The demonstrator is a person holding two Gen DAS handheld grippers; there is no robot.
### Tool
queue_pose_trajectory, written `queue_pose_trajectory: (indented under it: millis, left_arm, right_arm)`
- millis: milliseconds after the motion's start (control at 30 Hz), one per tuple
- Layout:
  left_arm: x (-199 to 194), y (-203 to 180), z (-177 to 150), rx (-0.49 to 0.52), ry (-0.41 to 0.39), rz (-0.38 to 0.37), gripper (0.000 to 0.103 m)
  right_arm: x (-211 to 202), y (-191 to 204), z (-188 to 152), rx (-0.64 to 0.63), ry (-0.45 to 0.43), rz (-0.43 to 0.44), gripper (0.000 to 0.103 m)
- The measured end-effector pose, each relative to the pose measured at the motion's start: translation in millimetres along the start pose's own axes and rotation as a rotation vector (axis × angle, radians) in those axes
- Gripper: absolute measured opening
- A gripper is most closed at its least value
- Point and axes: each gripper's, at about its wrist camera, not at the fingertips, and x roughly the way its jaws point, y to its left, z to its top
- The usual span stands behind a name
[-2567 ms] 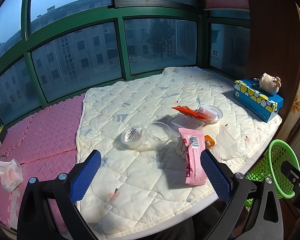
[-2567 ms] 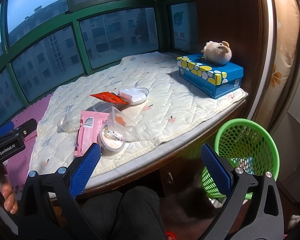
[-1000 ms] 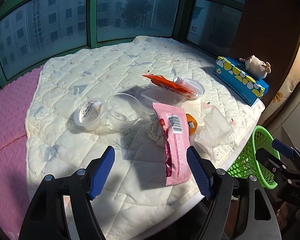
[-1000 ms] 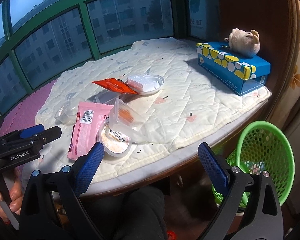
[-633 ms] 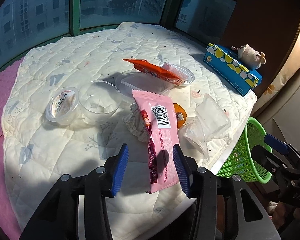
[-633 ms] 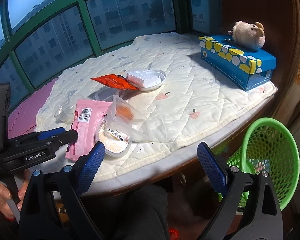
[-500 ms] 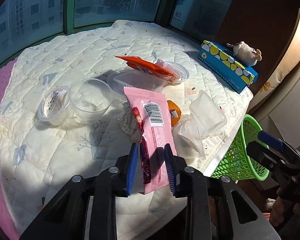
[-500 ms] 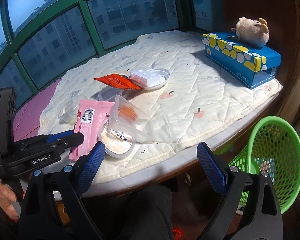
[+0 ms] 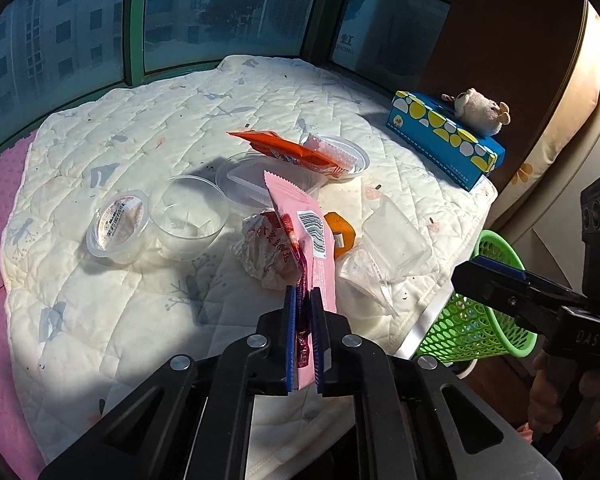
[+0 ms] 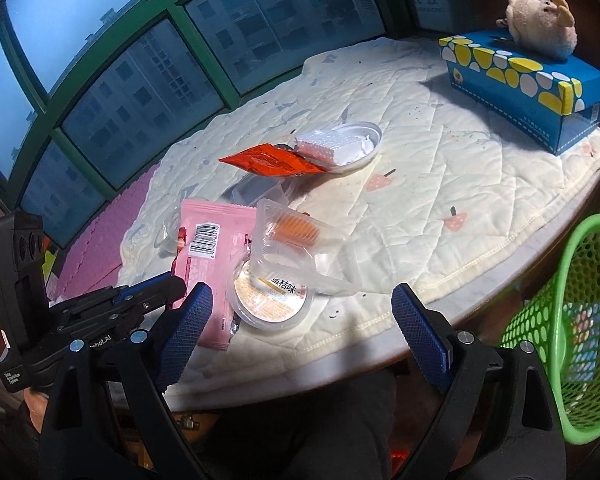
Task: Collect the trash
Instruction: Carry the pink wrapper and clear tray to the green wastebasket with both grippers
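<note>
Pink wrapper pinched at its near end by the left gripper, blue pads closed on it, near the quilt's front edge. Right gripper spread wide, holding nothing, by the green basket. Crumpled wrapper and clear cup seen only from the left wrist.

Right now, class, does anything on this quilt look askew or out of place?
Yes. A clear plastic tub lies tipped on its side against a sealed cup, and an orange wrapper juts over the white dish. The left gripper pinches the pink wrapper.
</note>
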Motion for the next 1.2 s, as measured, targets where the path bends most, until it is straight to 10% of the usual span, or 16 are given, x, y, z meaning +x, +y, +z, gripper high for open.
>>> queue_pose_trajectory:
  millis: [1200]
  left_arm:
    - [-52, 9, 8, 0.034, -0.096, 0.014, 0.006]
  right_arm:
    - [69, -16, 16, 0.018, 0.110, 0.075, 0.086]
